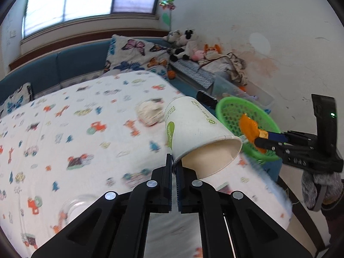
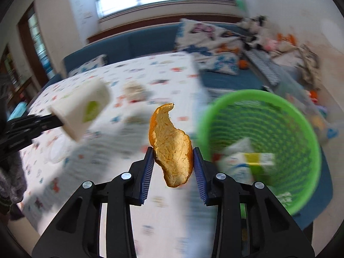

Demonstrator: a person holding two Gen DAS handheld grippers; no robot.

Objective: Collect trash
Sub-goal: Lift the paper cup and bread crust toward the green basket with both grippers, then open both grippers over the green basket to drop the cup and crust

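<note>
The left gripper is closed tight on the rim wall of a paper cup, one jaw inside the mouth and one outside, so the cup hangs out ahead of the fingers, tipped with its open end toward the camera. The hold covers only a thin strip of rim; a quick swing could, in my judgement, pivot or slip the cup free over the patterned bedspread. The right gripper stands partly closed, its blue pads pressed on the two sides of an orange peel that rises above the fingertips and droops below them. The peel is curved and soft, so it may fold and drop before it is over the target. The green basket lies ahead and to the right of the right gripper, already holding a carton; seen from the left wrist, it sits well right of the cup, past the bed's edge. Both loads head for the same opening, so the two grippers risk crowding one another at its rim, and a release short of it would land on the bedspread or the floor. A crumpled tissue remains on the bed ahead of the left gripper. Room above the bed is open; the wall lies beyond the basket.
</note>
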